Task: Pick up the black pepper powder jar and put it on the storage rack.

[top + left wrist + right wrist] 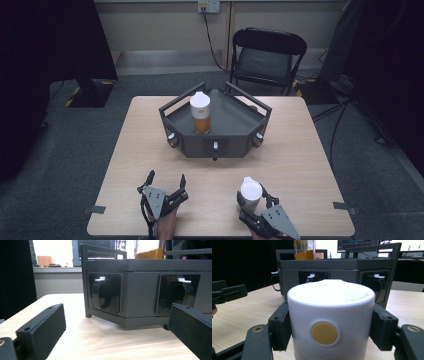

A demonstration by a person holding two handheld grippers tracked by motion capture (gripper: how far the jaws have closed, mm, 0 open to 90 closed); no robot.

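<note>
**A:** What is cut off or hard to make out?

**B:** In the right gripper view the white plastic cylinder with the round yellow button (331,327) runs off the bottom edge, so its base is unseen, and it hides the gap between the jaws. Behind it, the clear tumbler of orange liquid with a white cap (201,113) is cropped at the top; its cap shows in the high view. In the high view the person's hands are cut by the lower edge.

**A:** Jaw states?

**B:** The right gripper (251,196) has its matte black jaws pressed against both sides of the white cylinder, which stands upright on the pale wood-grain tabletop (300,150) near its front edge, right of centre. The left gripper (165,181) rests at front left, jaws spread wide with nothing between them; their pads look foam-like and flat.

**A:** Materials and shapes?

**B:** The dark grey angular tray with raised rails (240,122) stands mid-table, well apart from both grippers. Its faces carry recessed sockets with glossy black handles and white tabs (103,293). The tumbler stands inside it.
</note>
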